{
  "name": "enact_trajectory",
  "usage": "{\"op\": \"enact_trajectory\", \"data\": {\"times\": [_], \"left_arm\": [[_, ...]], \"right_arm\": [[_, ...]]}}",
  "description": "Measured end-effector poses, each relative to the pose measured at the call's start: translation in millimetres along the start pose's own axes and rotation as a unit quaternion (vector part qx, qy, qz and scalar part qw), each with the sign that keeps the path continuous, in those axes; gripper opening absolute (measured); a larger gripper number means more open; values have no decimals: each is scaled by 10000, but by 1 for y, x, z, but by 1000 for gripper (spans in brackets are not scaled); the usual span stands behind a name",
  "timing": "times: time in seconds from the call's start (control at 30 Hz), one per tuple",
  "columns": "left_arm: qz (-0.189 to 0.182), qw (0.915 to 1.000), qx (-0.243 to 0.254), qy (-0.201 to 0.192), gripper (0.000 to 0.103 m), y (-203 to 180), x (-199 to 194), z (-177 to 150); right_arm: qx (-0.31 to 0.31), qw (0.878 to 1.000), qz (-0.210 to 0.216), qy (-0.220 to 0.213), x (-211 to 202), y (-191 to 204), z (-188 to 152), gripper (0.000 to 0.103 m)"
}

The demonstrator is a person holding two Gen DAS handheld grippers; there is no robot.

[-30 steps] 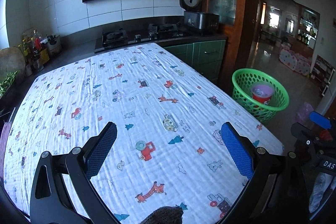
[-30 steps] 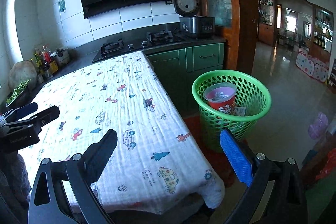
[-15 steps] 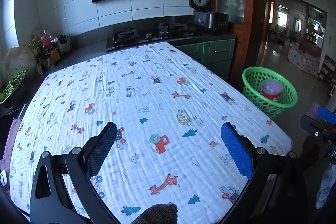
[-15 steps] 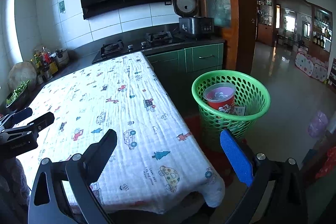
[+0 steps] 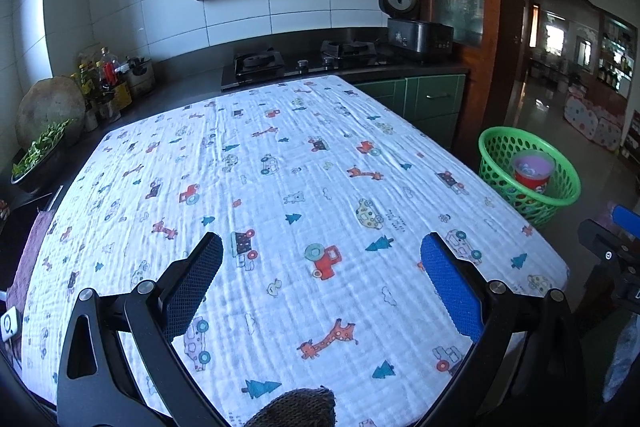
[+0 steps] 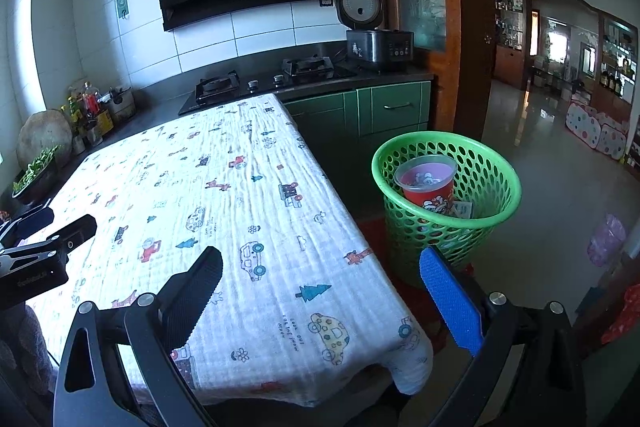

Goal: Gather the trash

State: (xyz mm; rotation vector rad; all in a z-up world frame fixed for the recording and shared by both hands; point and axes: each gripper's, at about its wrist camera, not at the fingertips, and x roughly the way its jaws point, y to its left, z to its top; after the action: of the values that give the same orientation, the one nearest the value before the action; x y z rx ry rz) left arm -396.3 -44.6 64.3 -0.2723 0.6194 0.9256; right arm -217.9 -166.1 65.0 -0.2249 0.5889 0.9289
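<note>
A green mesh basket point(image 6: 480, 163) stands on the floor right of the table, also in the left wrist view point(image 5: 496, 151). In it sits a red paper cup point(image 6: 430, 189) with some paper scraps point(image 6: 462, 209). The cup also shows in the left wrist view point(image 5: 532, 175). My left gripper point(image 5: 322, 259) is open and empty above the near part of the table's printed cloth point(image 5: 280, 167). My right gripper point(image 6: 320, 271) is open and empty over the table's near right corner, short of the basket. No loose trash shows on the cloth.
A gas hob point(image 6: 264, 83) and rice cooker point(image 6: 376, 39) stand on the dark counter behind the table. Bottles and jars point(image 5: 104, 79) and a bowl of greens point(image 5: 38, 151) sit at the left. Green cabinets point(image 6: 380, 111) and a wooden door frame point(image 6: 468, 27) flank the basket.
The left gripper has pulled back and lifted, so more of the table shows. The right gripper has hardly moved. Both stay open.
</note>
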Motion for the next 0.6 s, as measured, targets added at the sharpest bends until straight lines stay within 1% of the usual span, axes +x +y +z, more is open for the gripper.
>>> {"op": "enact_trajectory", "data": {"times": [0.3, 0.6], "left_arm": [[98, 9999, -50, 26, 98, 2, 2, -4], [105, 9999, -95, 51, 98, 5, 2, -6]], "right_arm": [[-25, 10000, 33, -1, 1, 2, 0, 96], [-42, 10000, 58, 13, 4, 5, -2, 96]]}}
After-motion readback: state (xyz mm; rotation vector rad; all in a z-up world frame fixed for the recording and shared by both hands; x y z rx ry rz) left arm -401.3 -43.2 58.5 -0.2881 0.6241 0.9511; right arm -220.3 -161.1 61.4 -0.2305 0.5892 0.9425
